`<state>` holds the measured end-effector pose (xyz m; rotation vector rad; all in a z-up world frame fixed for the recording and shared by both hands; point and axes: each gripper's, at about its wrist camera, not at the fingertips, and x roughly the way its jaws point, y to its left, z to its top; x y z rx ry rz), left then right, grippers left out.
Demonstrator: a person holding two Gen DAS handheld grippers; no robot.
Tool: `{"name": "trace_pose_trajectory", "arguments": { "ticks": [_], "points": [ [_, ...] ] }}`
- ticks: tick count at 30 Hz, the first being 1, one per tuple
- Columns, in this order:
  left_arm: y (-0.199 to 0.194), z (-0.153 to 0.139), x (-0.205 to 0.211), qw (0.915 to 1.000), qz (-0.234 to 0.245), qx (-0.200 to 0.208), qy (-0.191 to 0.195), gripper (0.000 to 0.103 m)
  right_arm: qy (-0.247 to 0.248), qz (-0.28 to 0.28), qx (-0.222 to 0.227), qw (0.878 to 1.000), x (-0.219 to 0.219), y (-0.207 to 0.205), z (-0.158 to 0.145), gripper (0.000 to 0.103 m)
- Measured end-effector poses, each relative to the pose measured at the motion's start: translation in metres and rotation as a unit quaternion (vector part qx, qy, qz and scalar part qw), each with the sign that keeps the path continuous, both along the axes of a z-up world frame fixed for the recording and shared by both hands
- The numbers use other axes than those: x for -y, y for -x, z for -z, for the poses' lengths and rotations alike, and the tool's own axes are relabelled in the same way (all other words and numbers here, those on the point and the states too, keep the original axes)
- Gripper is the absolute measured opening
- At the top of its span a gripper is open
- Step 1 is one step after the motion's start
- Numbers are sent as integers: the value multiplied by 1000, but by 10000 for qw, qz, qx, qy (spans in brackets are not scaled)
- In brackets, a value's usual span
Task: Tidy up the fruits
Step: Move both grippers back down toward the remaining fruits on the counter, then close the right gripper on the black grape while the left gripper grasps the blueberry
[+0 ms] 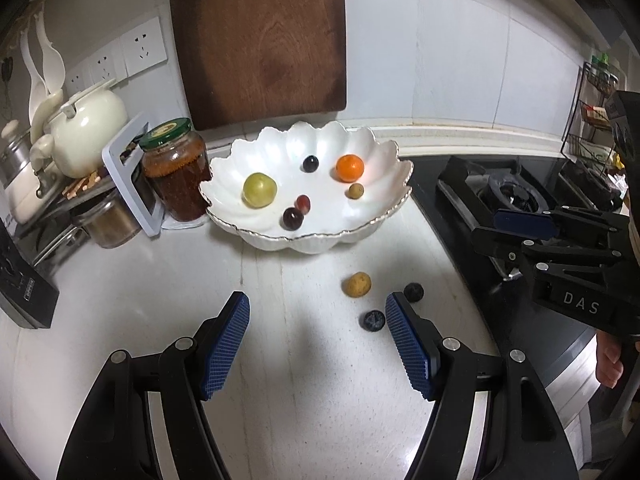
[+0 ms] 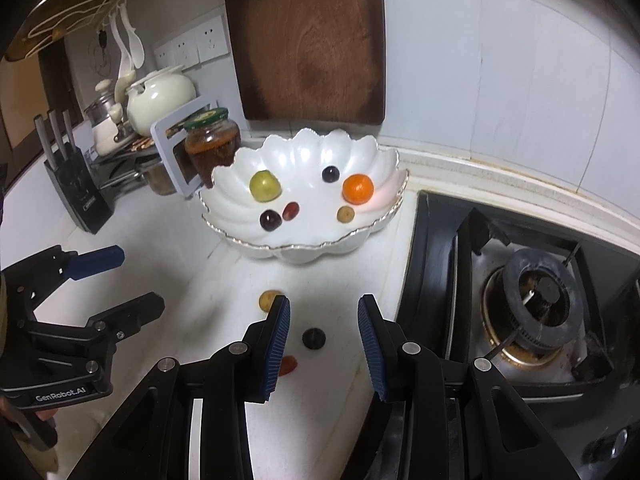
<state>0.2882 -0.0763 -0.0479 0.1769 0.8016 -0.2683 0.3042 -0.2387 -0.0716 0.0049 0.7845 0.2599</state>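
A white scalloped bowl [image 1: 256,152] stands toward the back edge of the tabletop [image 1: 160,280], in front of a wooden cutting board [image 1: 260,40] leaning on the tiled wall. In the bowl lie a green fruit [image 1: 259,189], an orange [image 1: 350,168], a small tan fruit [image 1: 355,191], a dark grape [image 1: 310,163] near the far wall, and a red grape [image 1: 303,203] touching another dark one [image 1: 293,218]. Left of the bowl stands a jar [image 1: 176,168] with a green lid, filled with reddish-brown paste, and behind it a cream teapot [image 1: 86,124] on a rack.

On the bare tabletop in front of the bowl lie a yellow-brown fruit [image 1: 356,284], a dark berry [image 1: 413,291] and a bluish berry [image 1: 374,320]; the right wrist view also shows a red fruit [image 2: 288,365] nearer the front edge. A gas stove [image 2: 532,300] adjoins the tabletop's right edge.

The left hand-held gripper [image 1: 318,340] is spread wide and holds nothing. The right hand-held gripper [image 2: 324,344] is also wide apart and empty, with the dark berry on the tabletop between its fingers.
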Motion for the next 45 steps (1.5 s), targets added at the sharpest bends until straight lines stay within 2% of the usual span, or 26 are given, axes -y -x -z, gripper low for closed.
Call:
{"name": "trace_pose_trajectory", "arguments": {
  "ticks": [14,25,32,45],
  "points": [
    [6,26,7,9993,360,-13,55,70,-22,-164,-219,9996,-4,3,29,37],
    [6,44,16,9972,746,90,-50,69,-13,-208,-385,9990,-7,-5,46,37],
    [-3,56,18,9960,897,19,-12,62,72,-246,-418,9988,-10,-10,54,37],
    [-19,78,25,9913,1310,-117,2,49,-20,-327,-744,9967,-18,-31,75,37]
  ]
}}
